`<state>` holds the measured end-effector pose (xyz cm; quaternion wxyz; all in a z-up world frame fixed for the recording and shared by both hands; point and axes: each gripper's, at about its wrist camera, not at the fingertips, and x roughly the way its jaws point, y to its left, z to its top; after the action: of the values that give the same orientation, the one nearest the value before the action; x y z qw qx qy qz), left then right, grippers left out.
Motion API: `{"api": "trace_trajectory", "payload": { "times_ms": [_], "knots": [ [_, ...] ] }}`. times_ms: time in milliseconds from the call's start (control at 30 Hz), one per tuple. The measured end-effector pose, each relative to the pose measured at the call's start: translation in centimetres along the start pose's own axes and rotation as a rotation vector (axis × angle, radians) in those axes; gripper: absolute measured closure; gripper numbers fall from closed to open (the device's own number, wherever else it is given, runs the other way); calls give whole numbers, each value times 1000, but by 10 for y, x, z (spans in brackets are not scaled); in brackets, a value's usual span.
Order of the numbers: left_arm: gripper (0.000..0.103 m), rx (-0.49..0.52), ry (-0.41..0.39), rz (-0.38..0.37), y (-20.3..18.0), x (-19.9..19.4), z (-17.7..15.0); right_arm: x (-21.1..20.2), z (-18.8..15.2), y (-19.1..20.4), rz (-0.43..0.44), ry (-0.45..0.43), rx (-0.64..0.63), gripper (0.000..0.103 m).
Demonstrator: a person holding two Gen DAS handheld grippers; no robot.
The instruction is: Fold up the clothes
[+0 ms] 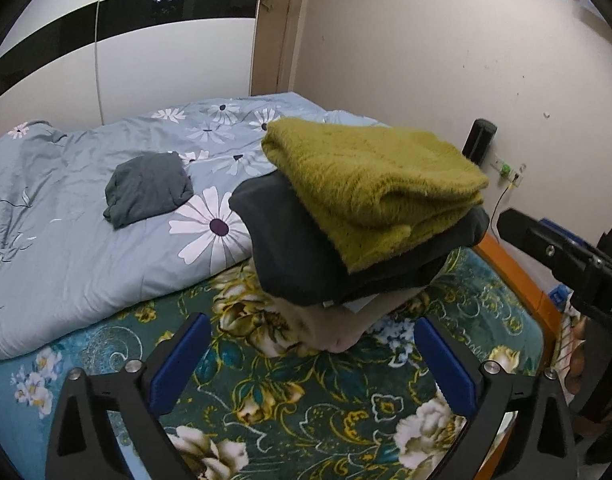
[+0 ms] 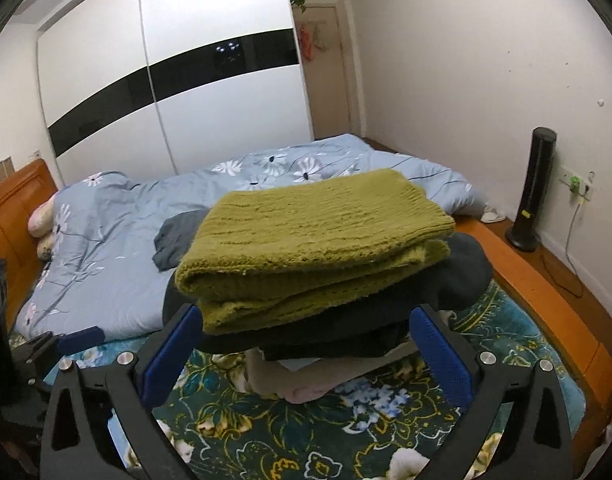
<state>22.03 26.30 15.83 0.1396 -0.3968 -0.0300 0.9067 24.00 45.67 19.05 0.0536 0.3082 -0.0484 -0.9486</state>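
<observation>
The stack of folded clothes [image 1: 358,216] stands on the near part of the bed, on the green flowered sheet [image 1: 306,392], with the folded olive sweater [image 2: 314,240] on top of dark pieces and a pale piece at the bottom. One loose grey garment [image 1: 148,188] lies farther back to the left on the blue quilt [image 1: 86,248], well apart from the stack, and it seems not folded yet. To do the next step well, I think both tools should go around the stack without pushing it, because it leans a little and overhangs its base. The left gripper [image 1: 314,364] has its jaws wide apart and holds nothing. The right gripper [image 2: 306,356] is also fully apart, empty, just in front of the stack.
</observation>
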Motion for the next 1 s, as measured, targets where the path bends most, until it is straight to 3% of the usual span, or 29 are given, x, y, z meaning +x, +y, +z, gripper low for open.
{"api": "trace_trajectory", "payload": {
  "times_ms": [67, 200, 300, 1000],
  "knots": [
    [0, -6, -9, -4, 1, 0, -2, 0, -2, 2, -2, -6, -2, 0],
    [0, -30, -113, 65, 4, -6, -9, 5, -8, 6, -40, 8, -25, 0],
    [0, -15, -142, 86, 3, -7, -12, 10, -14, 11, -55, 10, -62, 0],
    [0, -21, -57, 86, 10, 24, -19, 35, -41, 7, -82, 52, -45, 0]
  ]
}}
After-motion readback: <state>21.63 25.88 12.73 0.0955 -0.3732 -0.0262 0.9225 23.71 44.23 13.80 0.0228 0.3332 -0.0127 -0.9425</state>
